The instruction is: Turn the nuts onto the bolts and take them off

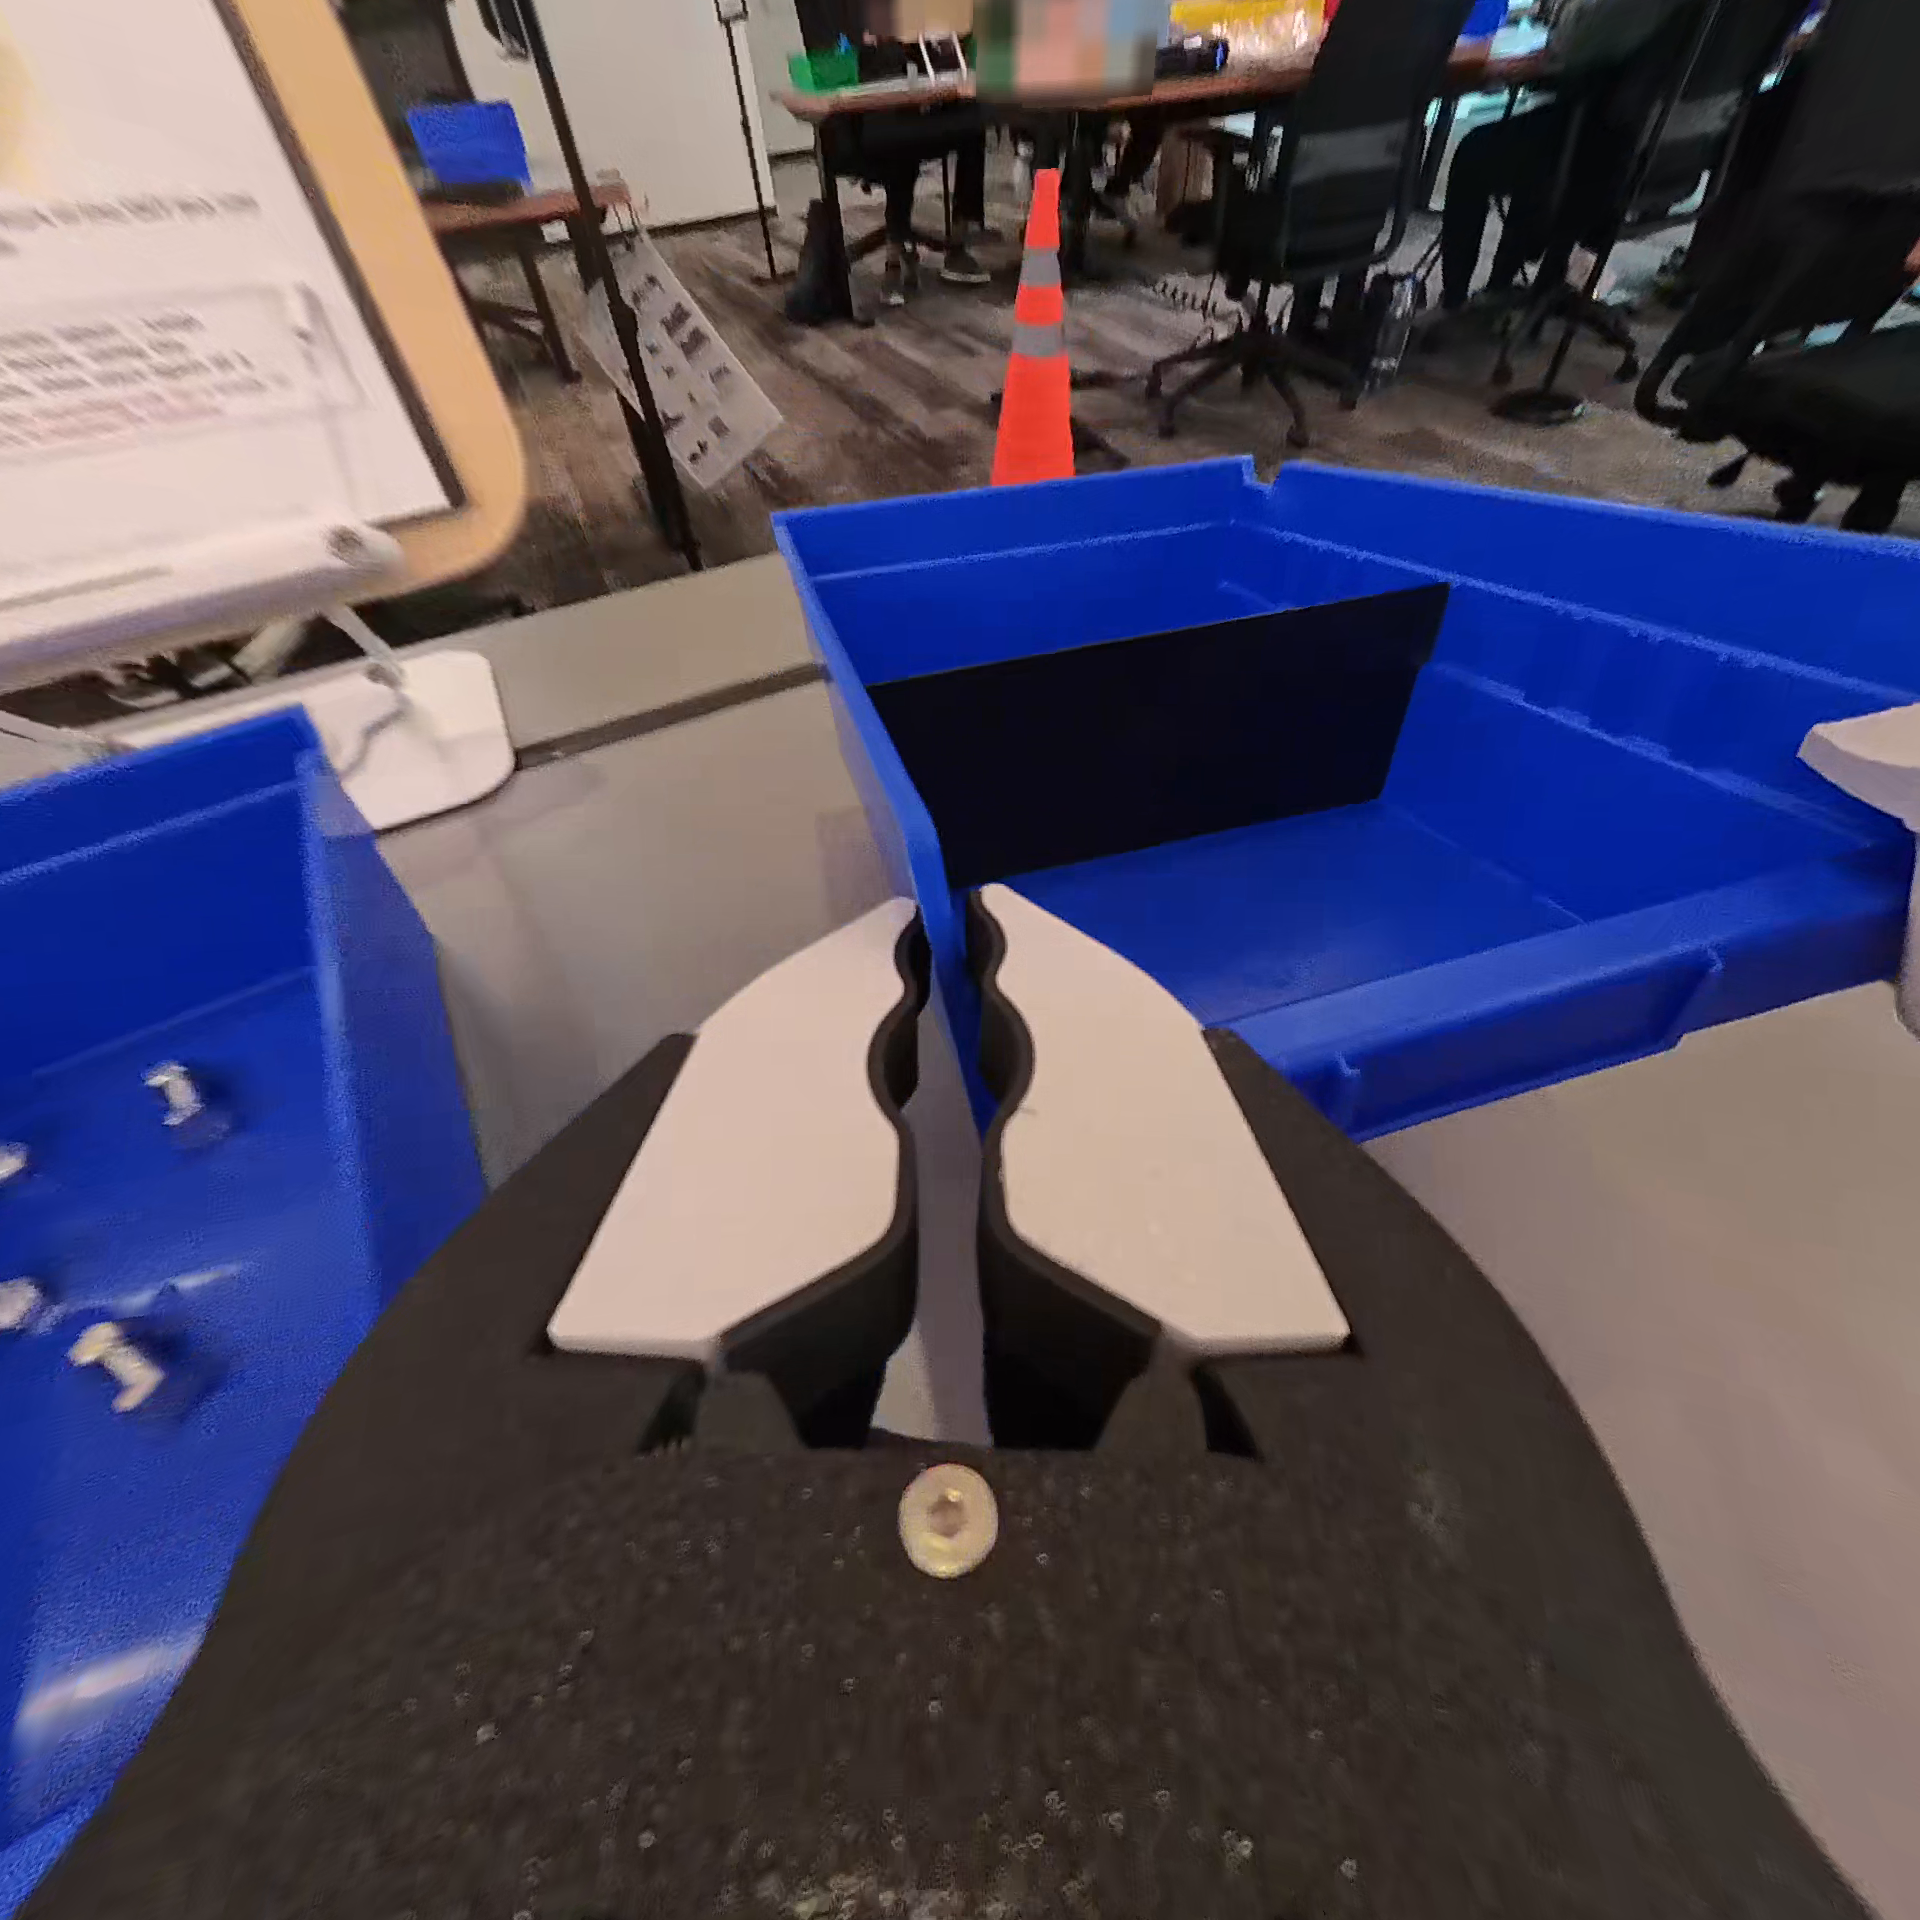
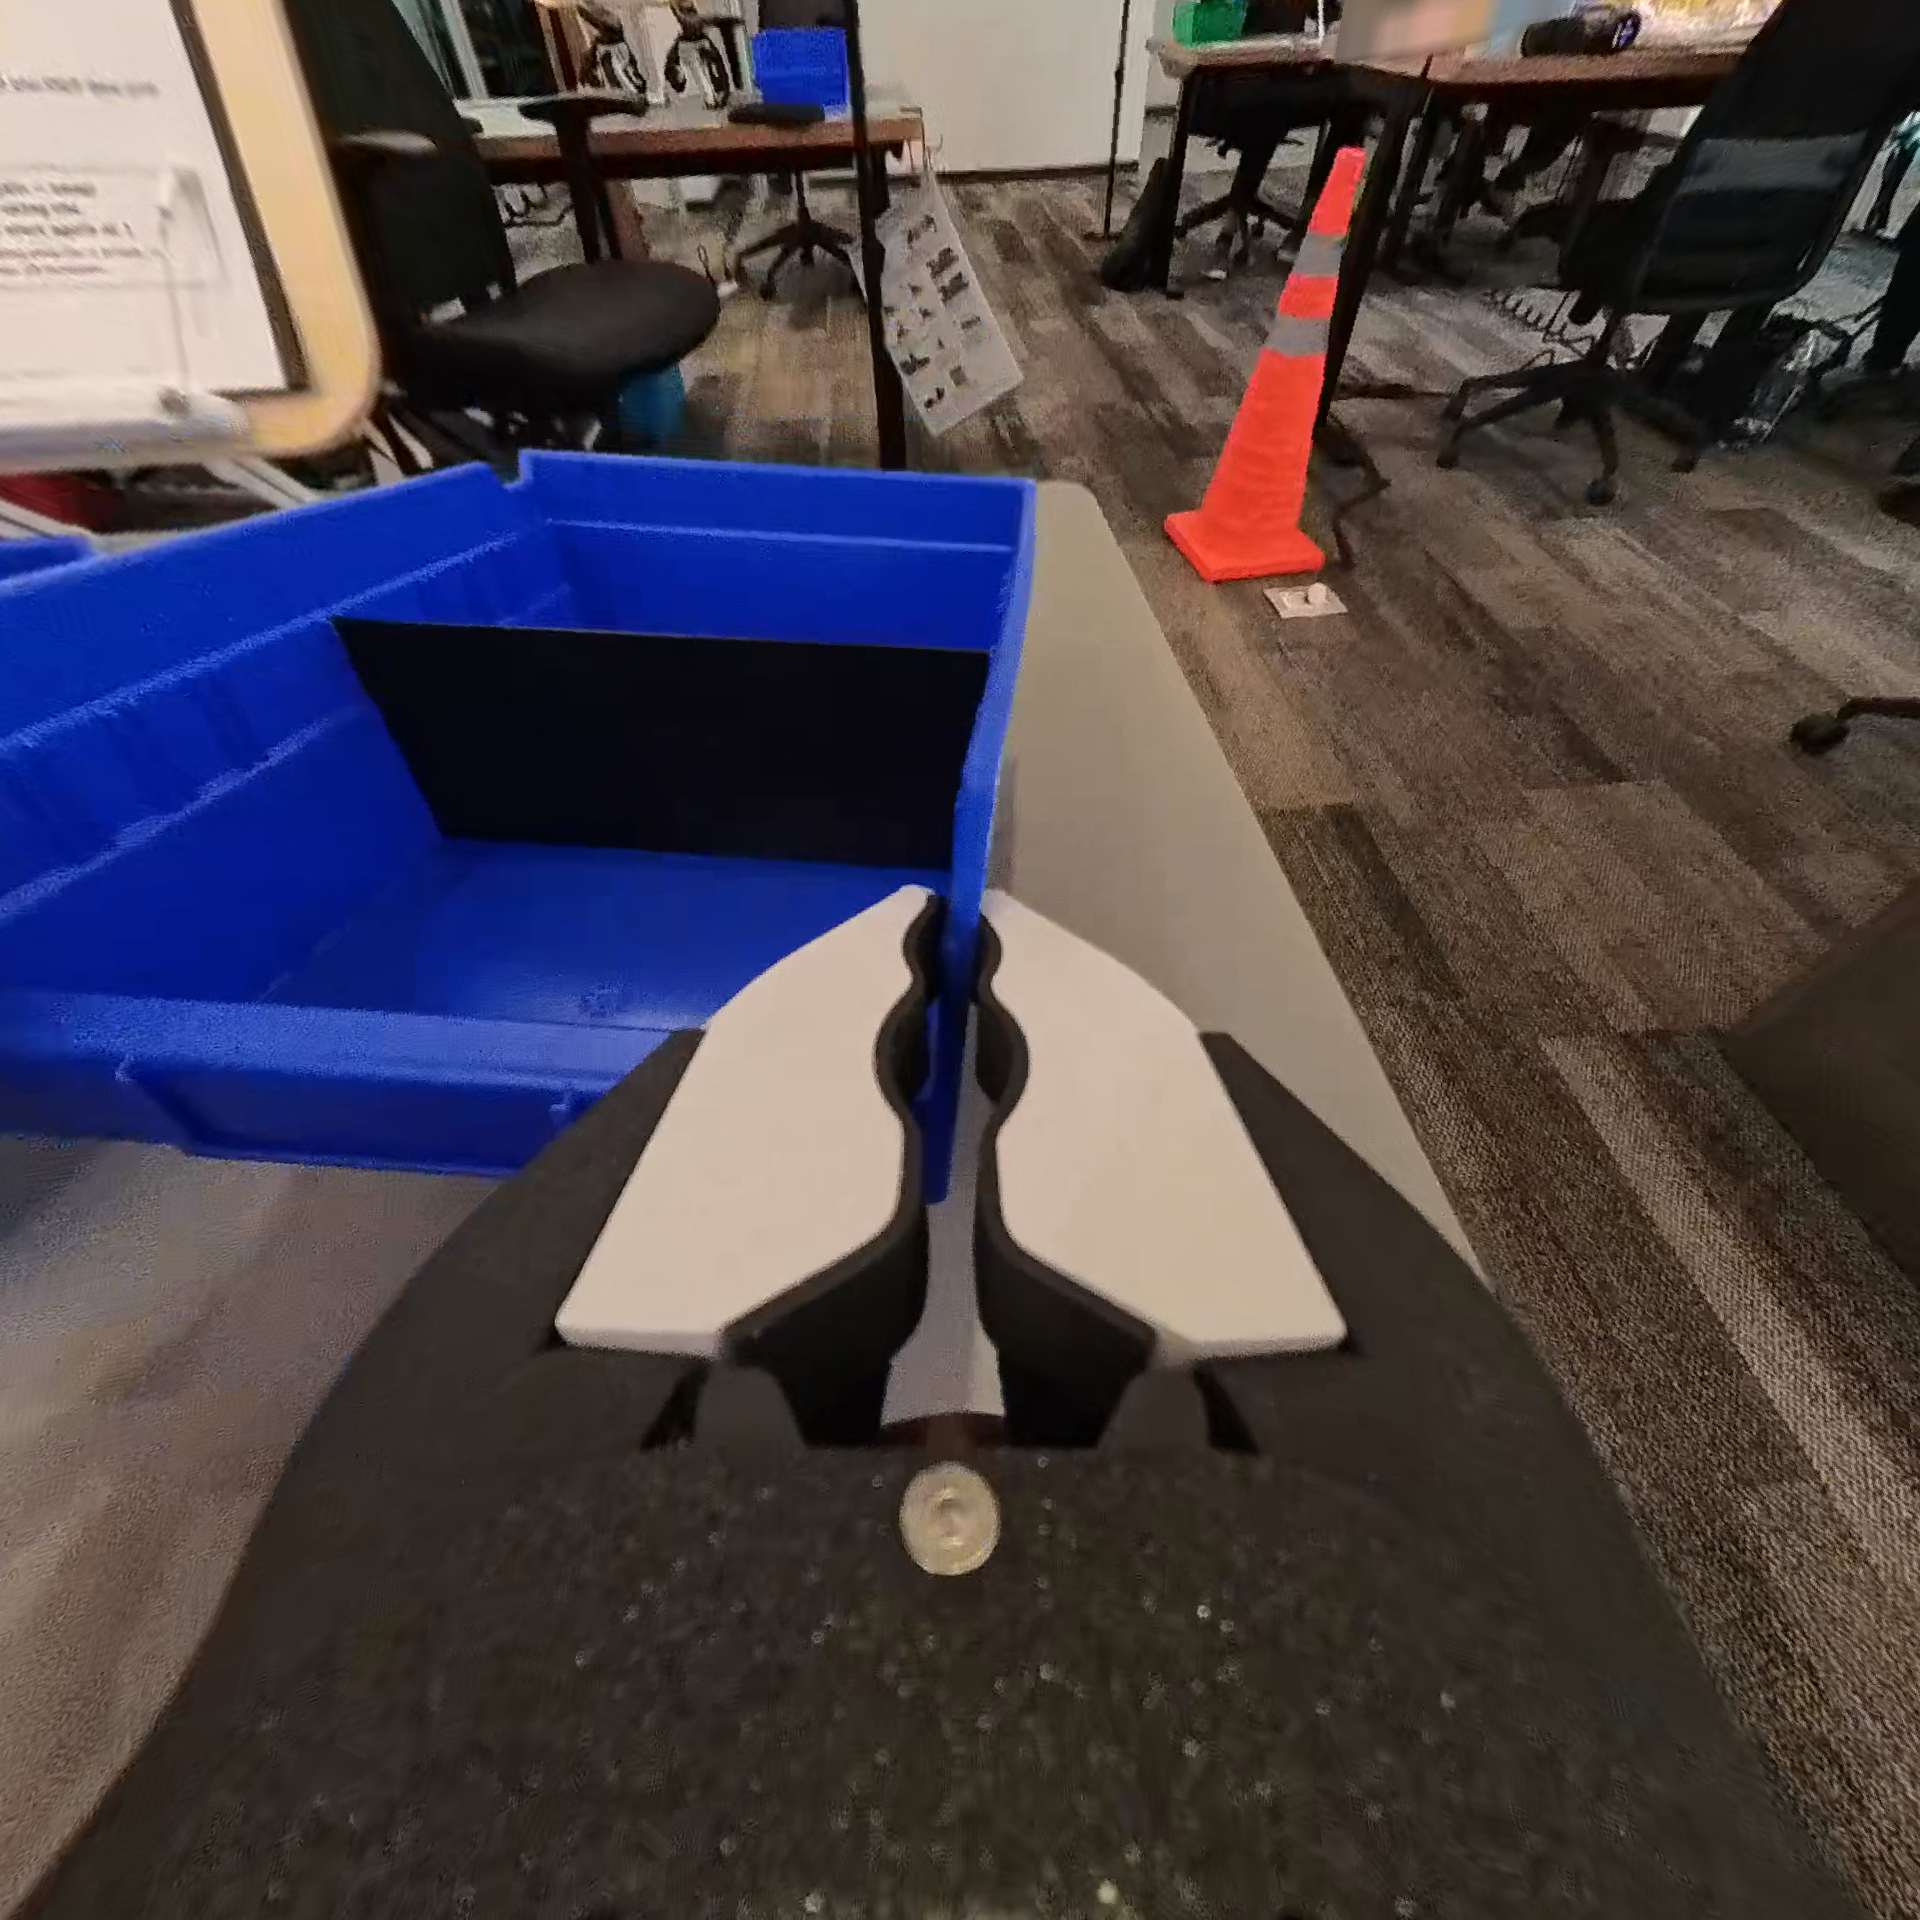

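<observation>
Left of the nearly closed, empty left hand-held gripper (image 1: 943, 914), bolts (image 1: 120, 1361) lie in a blue bin (image 1: 343, 935).

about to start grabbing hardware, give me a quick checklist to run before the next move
1. Left gripper free: ok, nearly shut, nothing between its fingers.
2. Right gripper free: ok, nearly shut, holding nothing.
3. Hardware available: ok, small metal pieces lie in the left blue bin.
4. Nuts told from bolts: cannot tell, too blurred.
5. Right blue bin ready to receive: ok, the near compartment in front of its black divider looks empty.
6. Left gripper aimed at hardware: not ok, it points at the right bin's corner.
</observation>
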Demonstrator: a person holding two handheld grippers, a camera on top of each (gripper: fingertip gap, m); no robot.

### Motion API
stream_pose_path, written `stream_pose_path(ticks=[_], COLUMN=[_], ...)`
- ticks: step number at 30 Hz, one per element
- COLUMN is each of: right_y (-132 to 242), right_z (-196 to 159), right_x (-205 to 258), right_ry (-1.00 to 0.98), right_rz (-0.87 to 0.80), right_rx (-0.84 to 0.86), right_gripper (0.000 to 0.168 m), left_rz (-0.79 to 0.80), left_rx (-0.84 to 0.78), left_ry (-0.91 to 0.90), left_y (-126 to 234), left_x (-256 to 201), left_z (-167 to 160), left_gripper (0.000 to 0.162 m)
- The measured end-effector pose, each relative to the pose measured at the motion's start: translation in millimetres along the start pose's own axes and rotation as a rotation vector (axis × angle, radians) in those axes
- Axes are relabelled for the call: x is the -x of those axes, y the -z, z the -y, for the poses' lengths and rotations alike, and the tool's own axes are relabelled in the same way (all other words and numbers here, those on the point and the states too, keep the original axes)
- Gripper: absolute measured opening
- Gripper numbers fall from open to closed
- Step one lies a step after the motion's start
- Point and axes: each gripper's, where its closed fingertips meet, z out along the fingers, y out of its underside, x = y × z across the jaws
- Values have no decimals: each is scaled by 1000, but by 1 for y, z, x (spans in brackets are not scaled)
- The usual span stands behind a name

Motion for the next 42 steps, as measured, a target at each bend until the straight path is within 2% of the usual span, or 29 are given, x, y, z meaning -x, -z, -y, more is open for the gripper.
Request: stream_pose_path(ticks=[7, 11, 13, 15, 17, 18, 20, 22, 24, 27, 30, 31, 33, 35, 37, 38, 39, 42], right_y=[-20, -31, -37, -38, -31, -23, -2, 21, 35, 40, 31, 22, 0, -22, -35, -37, -37, -31], right_z=[-28, -62, -71, -68, -64, -55, -20, 23, 46, 24, -24, -34, -47, -57, -69, -69, -69, -63], right_x=[-26, -35, -39, -38, -39, -40, -35, -6, 57, 193, 295, 311, 325, 320, 317, 320, 324, 336], right_ry=[33, -26, -27, -46, -61, -76, -121, -123, -65, -19, 63, 111, 179, 234, 221, 194, 183, 177], right_rz=[-40, -28, -46, -39, -38, -43, -52, -19, 79, 371, 501, 467, 353, 208, 149, 167, 194, 179], right_rx=[-3, 129, 150, 136, 139, 106, -33, -214, -279, -176, -30, -4, 17, 55, 130, 134, 135, 152], right_gripper=[3, 3, 6, 8, 25, 29, 29, 32, 37, 42, 52, 59, 59, 55, 41, 18, 6, 4], left_rz=[-40, -110, -165, -200, -282, -308, -372, -380, -290, 0, 195, 213, 214, 240, 151, 128, 133, 221], left_rx=[16, 114, 134, 154, 172, 165, 137, 118, 90, 85, 162, 175, 230, 271, 267, 272, 273, 284], left_ry=[-41, -1, 25, 15, 23, 42, 90, 140, 156, 108, 67, 84, 74, 77, 175, 222, 221, 114], left_y=[-21, -25, -25, -21, -5, 8, 40, 72, 96, 120, 137, 140, 134, 125, 113, 110, 108, 110], left_x=[-24, -38, -48, -53, -56, -50, -29, 14, 79, 189, 255, 264, 273, 285, 281, 282, 286, 302], left_z=[-37, -68, -78, -82, -75, -66, -43, -23, -11, -20, -65, -80, -109, -127, -132, -134, -134, -130], left_gripper=[7, 11, 19, 25, 34, 44, 49, 56, 59, 64, 71, 71, 69, 68, 39, 25, 11, 4])
